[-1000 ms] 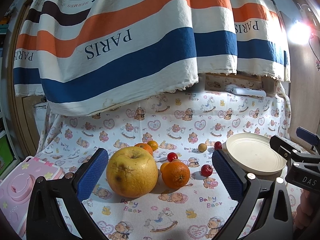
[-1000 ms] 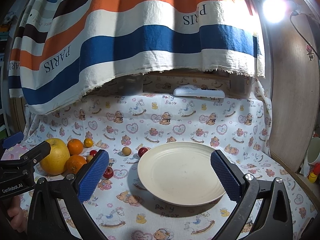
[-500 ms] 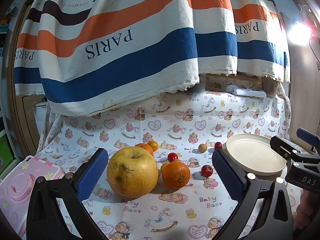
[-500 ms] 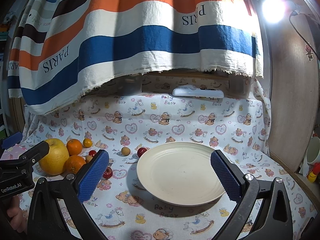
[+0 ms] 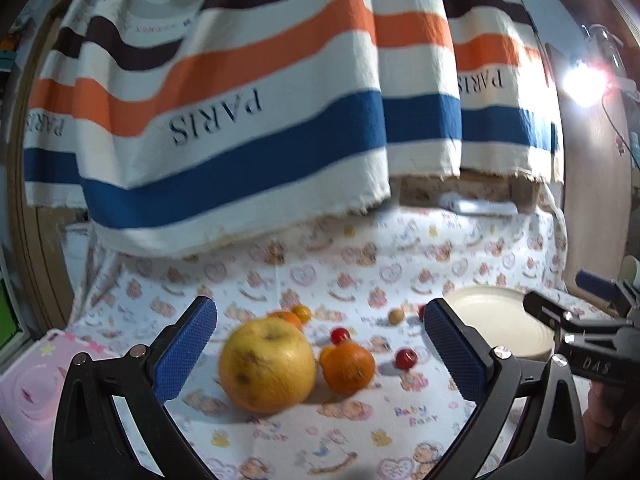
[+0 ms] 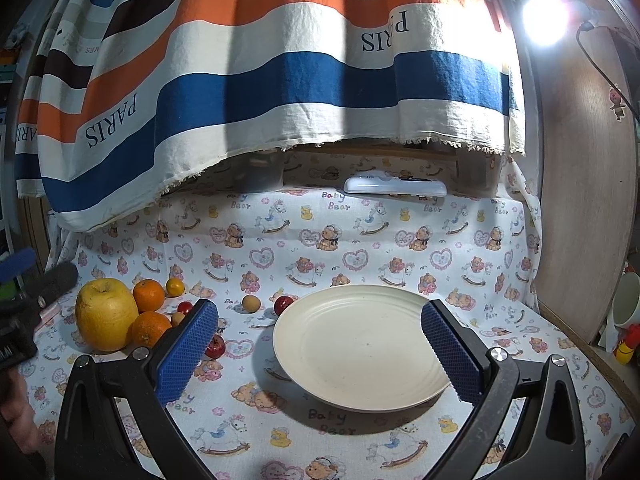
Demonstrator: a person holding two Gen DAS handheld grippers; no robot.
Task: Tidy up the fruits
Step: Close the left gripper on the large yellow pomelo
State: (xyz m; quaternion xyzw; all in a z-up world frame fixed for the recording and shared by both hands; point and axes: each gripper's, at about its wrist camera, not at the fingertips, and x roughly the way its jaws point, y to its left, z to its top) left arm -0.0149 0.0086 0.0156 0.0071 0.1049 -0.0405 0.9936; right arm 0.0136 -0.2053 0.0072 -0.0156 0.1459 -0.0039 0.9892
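Note:
A big yellow pomelo-like fruit [image 5: 267,364] sits on the bear-print cloth, straight ahead of my open left gripper [image 5: 320,350], whose blue pads hold nothing. An orange [image 5: 347,367] touches its right side; small red fruits [image 5: 405,358] and a tan one [image 5: 396,315] lie scattered behind. My right gripper [image 6: 320,350] hangs open over the near edge of an empty cream plate [image 6: 360,344]. From the right wrist view the yellow fruit [image 6: 106,314], two oranges [image 6: 149,294] and a red fruit [image 6: 216,346] lie left of the plate.
A striped "PARIS" cloth [image 6: 280,72] hangs over the back. A white remote-like device [image 6: 394,187] lies on the rear ledge. A pink box [image 5: 32,384] sits at the left edge, a wooden wall [image 6: 588,200] and a mug [image 6: 626,300] at the right.
The left gripper has shifted, the view now blurred and the fruits sitting lower in frame. The right gripper has edged slightly toward the plate. Both stay open.

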